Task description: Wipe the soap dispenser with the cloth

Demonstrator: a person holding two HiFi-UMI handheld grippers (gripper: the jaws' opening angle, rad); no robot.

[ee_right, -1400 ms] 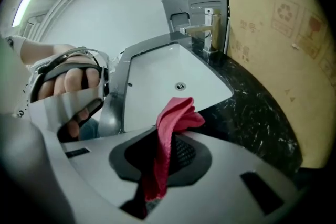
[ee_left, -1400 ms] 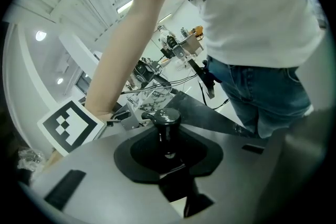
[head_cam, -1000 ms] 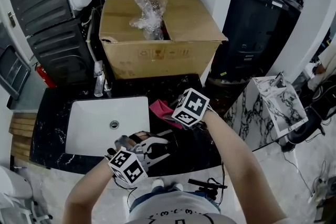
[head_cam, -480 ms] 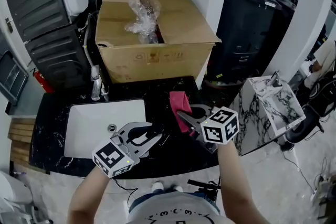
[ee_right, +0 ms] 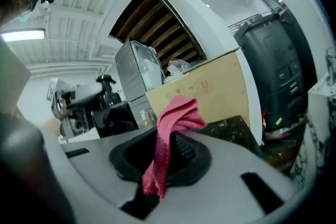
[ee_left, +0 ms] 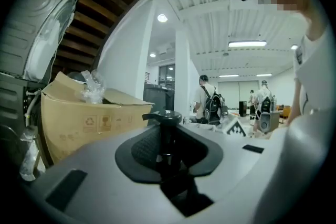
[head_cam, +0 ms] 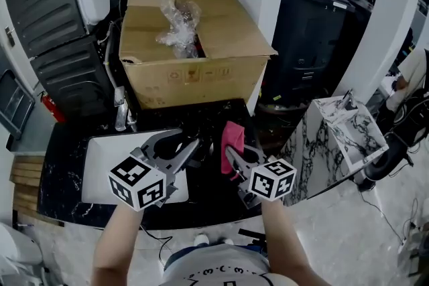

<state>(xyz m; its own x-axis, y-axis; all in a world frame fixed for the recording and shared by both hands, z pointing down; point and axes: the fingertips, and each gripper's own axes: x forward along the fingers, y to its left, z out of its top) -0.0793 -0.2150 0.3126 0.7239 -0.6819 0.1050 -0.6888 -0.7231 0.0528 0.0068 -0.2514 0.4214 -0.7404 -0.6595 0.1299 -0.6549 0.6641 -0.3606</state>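
A black pump soap dispenser (ee_left: 164, 136) stands upright between the jaws of my left gripper (head_cam: 176, 142), which is shut on it and holds it above the counter; its pump head (ee_left: 163, 116) sticks up past the pads. My right gripper (head_cam: 236, 156) is shut on a pink cloth (head_cam: 232, 135), which hangs bunched out of the jaws (ee_right: 169, 139). In the head view the cloth is just right of the dispenser (head_cam: 173, 143) and apart from it. From the right gripper view the dispenser (ee_right: 106, 93) shows at the left, in the left gripper (ee_right: 79, 105).
A big open cardboard box (head_cam: 194, 50) with crumpled plastic wrap (head_cam: 177, 22) stands at the back of the black counter (head_cam: 208, 201). A white sink (head_cam: 97, 161) with a tap (head_cam: 121, 114) lies left. A marbled block (head_cam: 338, 137) stands right. People stand far off (ee_left: 210, 105).
Both grippers rose off the counter and rolled over. The right one lifted the pink cloth; the left one carried the dispenser up from the counter's front edge toward the cloth.
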